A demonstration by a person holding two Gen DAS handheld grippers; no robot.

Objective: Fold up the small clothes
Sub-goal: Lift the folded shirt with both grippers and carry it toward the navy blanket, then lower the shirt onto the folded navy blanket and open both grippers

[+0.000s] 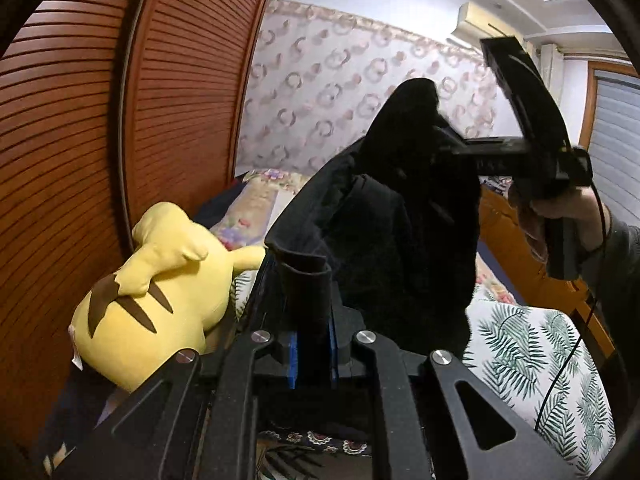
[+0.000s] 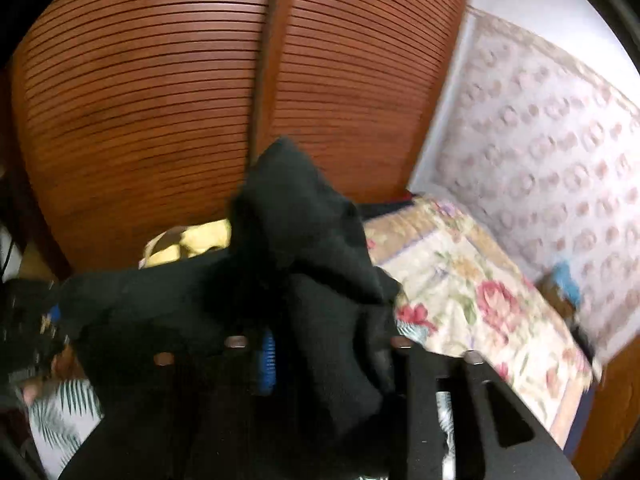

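A small black garment [image 1: 400,220] hangs in the air between both grippers, above the bed. My left gripper [image 1: 308,280] is shut on one black edge of it, the cloth pinched between the blue-padded fingers. My right gripper [image 1: 448,148] shows in the left wrist view, held by a hand, shut on the garment's other upper edge. In the right wrist view the garment [image 2: 304,272] drapes over my right gripper [image 2: 276,344] and hides most of its fingers; a blue pad [image 2: 266,364] shows. The view is blurred.
A yellow Pikachu plush [image 1: 152,288] lies at the left against brown louvred wardrobe doors [image 1: 80,140]. A floral quilt [image 2: 480,300] and a fern-print sheet [image 1: 540,360] cover the bed. Patterned wallpaper and an air conditioner [image 1: 480,20] are behind.
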